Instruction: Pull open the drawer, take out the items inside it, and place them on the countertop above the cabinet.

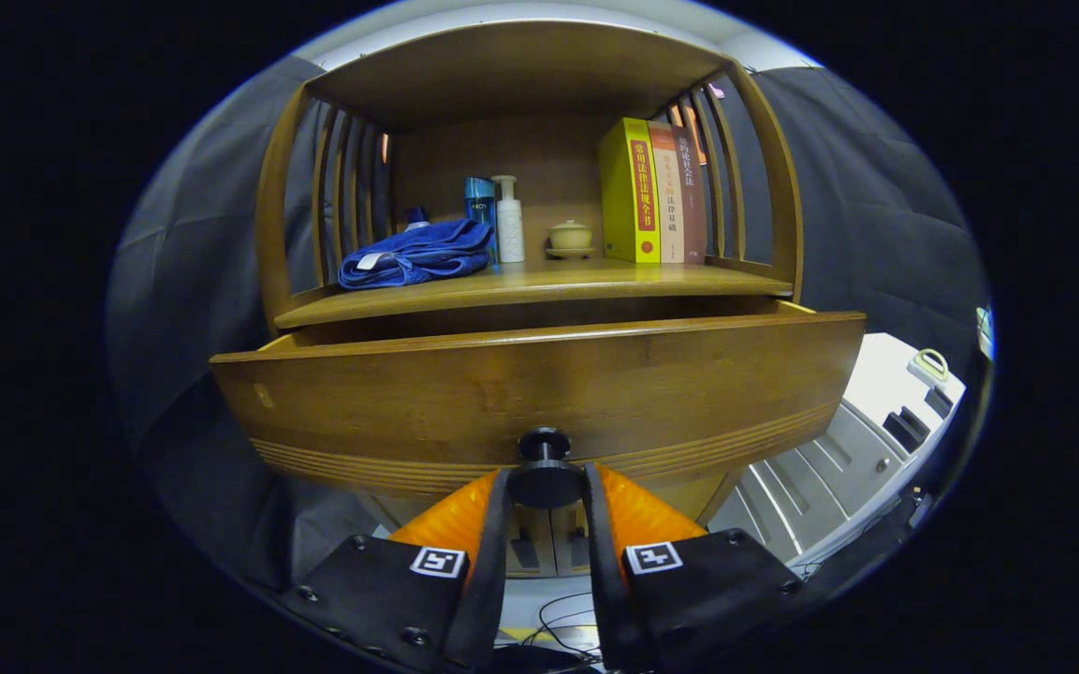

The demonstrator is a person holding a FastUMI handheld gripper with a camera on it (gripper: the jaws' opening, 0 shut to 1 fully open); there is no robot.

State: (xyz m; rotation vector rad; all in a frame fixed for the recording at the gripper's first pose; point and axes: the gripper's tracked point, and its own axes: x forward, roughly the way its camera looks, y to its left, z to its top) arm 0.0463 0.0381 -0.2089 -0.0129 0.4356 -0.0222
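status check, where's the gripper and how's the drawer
Gripper fingers shut on drawer knob. Drawer pulled partway out, contents hidden. Nothing blocking.

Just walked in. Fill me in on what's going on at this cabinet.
A hand-held gripper is clamped on the dark round knob of the wooden drawer, which is pulled partly out beneath the countertop. The drawer's contents can't be seen from here. On the countertop sit a folded blue towel, bottles, a small lidded cup and upright books.
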